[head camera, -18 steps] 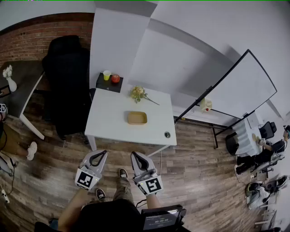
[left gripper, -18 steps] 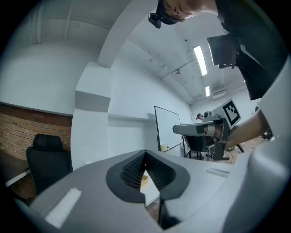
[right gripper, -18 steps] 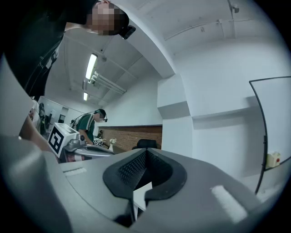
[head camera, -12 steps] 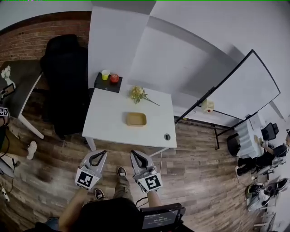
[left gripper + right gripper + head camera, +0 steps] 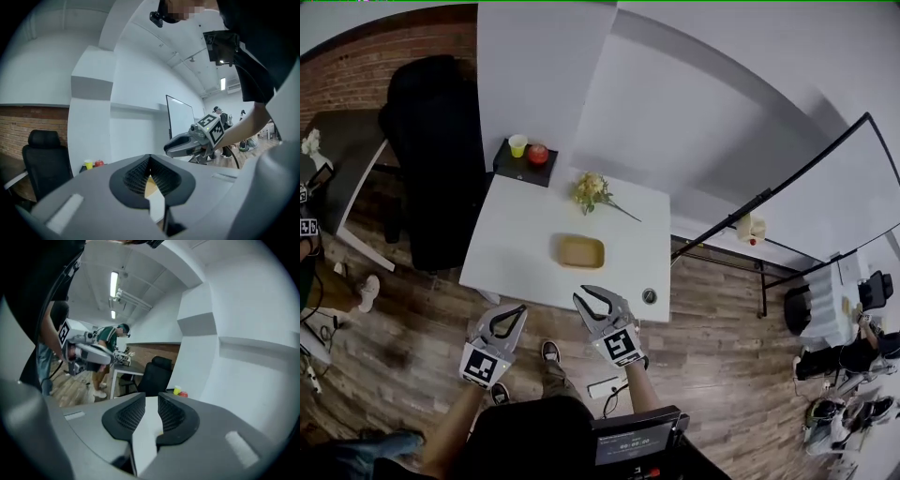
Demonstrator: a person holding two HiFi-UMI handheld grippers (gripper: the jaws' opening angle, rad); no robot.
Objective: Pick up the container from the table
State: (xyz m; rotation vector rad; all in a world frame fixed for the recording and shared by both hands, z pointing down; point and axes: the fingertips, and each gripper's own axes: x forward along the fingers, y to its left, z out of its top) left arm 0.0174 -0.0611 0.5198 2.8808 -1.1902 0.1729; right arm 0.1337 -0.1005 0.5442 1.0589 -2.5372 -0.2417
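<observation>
1. Squarely in the middle of the head view, the container (image 5: 580,251), a shallow tan tray, lies flat on the white table (image 5: 511,258). Nothing touches it and it is well apart from both tools.
2. Lower left of centre, the left gripper (image 5: 518,310) hovers just off the table's near edge, over the wooden floor (image 5: 712,356). In its own view the jaw tips meet and grip nothing. A sliver of tan and white shows through the gap lower down between the jaws.
3. Just to the right of it, the right gripper (image 5: 582,297) has its tips at the table's near edge, below the container and aimed up the frame toward it. Its own view shows the jaws partly apart and roughly parallel, holding nothing, with bare white tabletop in the slot.
4. At the table's far edge, above the container, lies a bunch of pale flowers (image 5: 592,190). A small round thing (image 5: 649,296) sits near the table's lower right corner.
5. Up and left of the table, a low black stand (image 5: 523,172) carries a yellow cup (image 5: 517,145) and a red round thing (image 5: 538,154).
6. Left of the stand is a black office chair (image 5: 431,159), with a brick wall (image 5: 356,75) in the upper left of the frame.
7. On the right side of the frame a whiteboard (image 5: 825,202) leans across.
</observation>
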